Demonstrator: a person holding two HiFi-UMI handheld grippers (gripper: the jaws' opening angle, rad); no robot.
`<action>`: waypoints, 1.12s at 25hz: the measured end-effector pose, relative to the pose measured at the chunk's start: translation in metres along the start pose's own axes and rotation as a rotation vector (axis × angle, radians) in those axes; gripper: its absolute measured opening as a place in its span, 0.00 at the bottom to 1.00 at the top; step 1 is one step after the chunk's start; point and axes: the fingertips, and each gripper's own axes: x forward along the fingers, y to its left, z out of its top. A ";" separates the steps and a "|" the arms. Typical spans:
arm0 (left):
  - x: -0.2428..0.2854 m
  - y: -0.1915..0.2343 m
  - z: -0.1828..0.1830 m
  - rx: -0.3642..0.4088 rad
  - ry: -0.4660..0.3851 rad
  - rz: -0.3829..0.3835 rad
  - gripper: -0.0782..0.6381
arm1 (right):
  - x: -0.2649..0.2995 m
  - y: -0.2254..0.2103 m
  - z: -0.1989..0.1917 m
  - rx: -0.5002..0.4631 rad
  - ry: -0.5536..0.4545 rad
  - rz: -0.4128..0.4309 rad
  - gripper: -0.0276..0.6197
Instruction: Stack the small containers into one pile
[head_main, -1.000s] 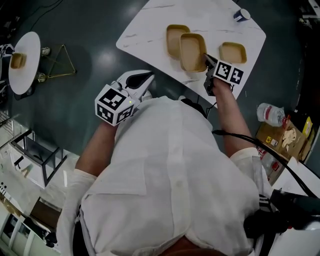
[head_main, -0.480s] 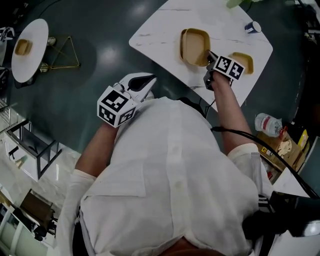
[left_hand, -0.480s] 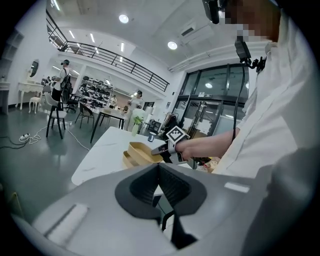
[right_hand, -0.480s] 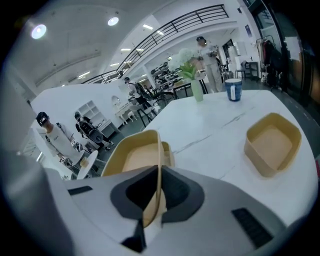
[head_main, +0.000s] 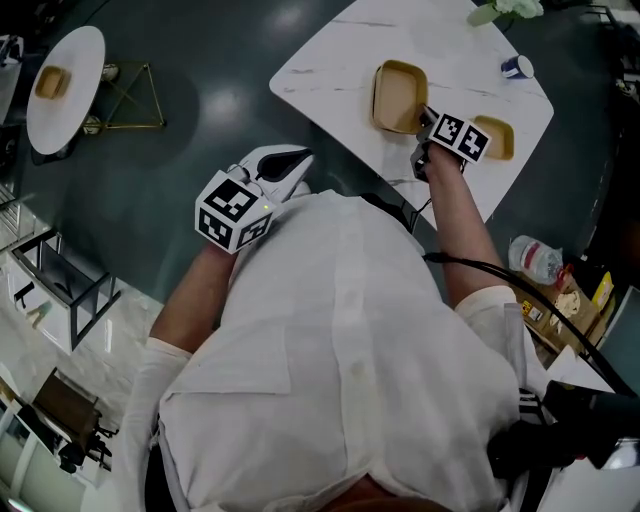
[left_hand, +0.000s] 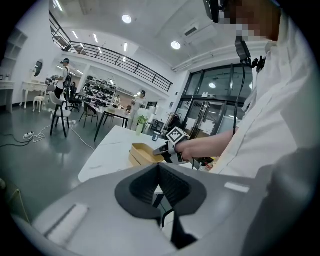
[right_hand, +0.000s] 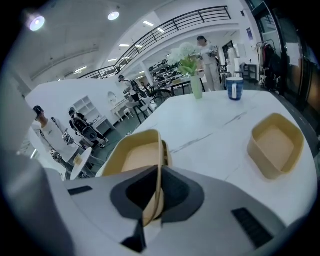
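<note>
Head view: camera high over person (head_main: 330, 360), facing steeply down; surface (head_main: 330, 70) far off at 1 o'clock. Left gripper view: low, near level, well back, facing across surface (left_hand: 107, 150); right claw (left_hand: 157, 149) near centre. Right gripper view: close above surface (right_hand: 215, 125), lone container (right_hand: 276, 145) at 3 o'clock. All three views share stacked containers (head_main: 398, 95) and surface.

I see two tan containers (head_main: 398, 95), shallow and round-cornered, nested upright on the white counter (head_main: 330, 60); the top one's side wall is pinched in my right claw (right_hand: 158, 175); a third container (head_main: 499, 138), matching, sits upright alone nearby to their right.
</note>
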 end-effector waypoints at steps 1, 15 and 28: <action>0.000 0.000 0.000 0.000 0.000 0.000 0.12 | 0.000 0.000 -0.001 -0.001 0.001 -0.001 0.07; -0.003 -0.008 -0.003 0.012 -0.007 -0.004 0.12 | -0.002 -0.004 -0.010 -0.055 -0.002 0.012 0.19; 0.032 -0.054 -0.004 0.016 0.034 -0.088 0.12 | -0.058 -0.025 -0.033 -0.056 -0.019 0.080 0.19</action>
